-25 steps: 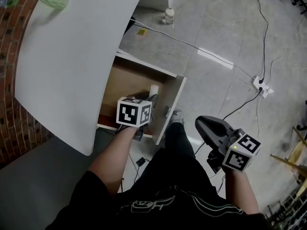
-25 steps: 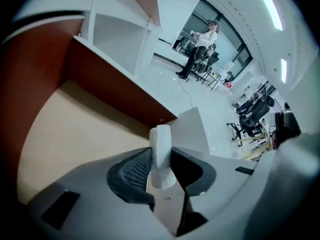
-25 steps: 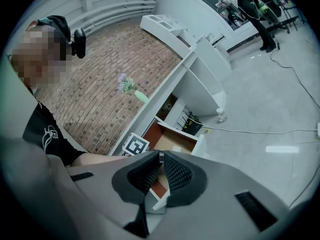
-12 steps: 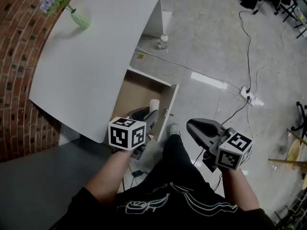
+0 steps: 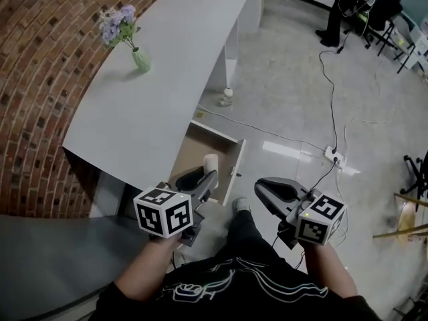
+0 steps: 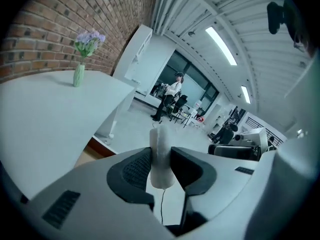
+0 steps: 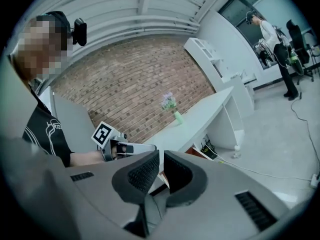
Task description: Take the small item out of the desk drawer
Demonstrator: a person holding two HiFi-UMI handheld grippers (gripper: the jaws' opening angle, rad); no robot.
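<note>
The white desk (image 5: 160, 79) has its wooden drawer (image 5: 194, 151) pulled open below the front edge. My left gripper (image 5: 208, 174) hangs above the drawer's near end, shut on a small white cylinder (image 5: 210, 162). In the left gripper view the small white cylinder (image 6: 160, 156) stands upright, pinched between both pads of the left gripper (image 6: 160, 151). My right gripper (image 5: 262, 188) floats to the right of the drawer, over the floor. In its own view the right gripper (image 7: 161, 156) shows jaws almost together with nothing between them.
A green vase with purple flowers (image 5: 140, 59) stands at the desk's far left by the brick wall (image 5: 40, 65). A small jar (image 5: 228, 92), cables and a power strip (image 5: 333, 156) lie on the floor. A person (image 5: 341, 5) stands far back.
Both grippers have risen. The left one has come up out of the drawer with the white cylinder in it, and the drawer now sits lower and farther off.
</note>
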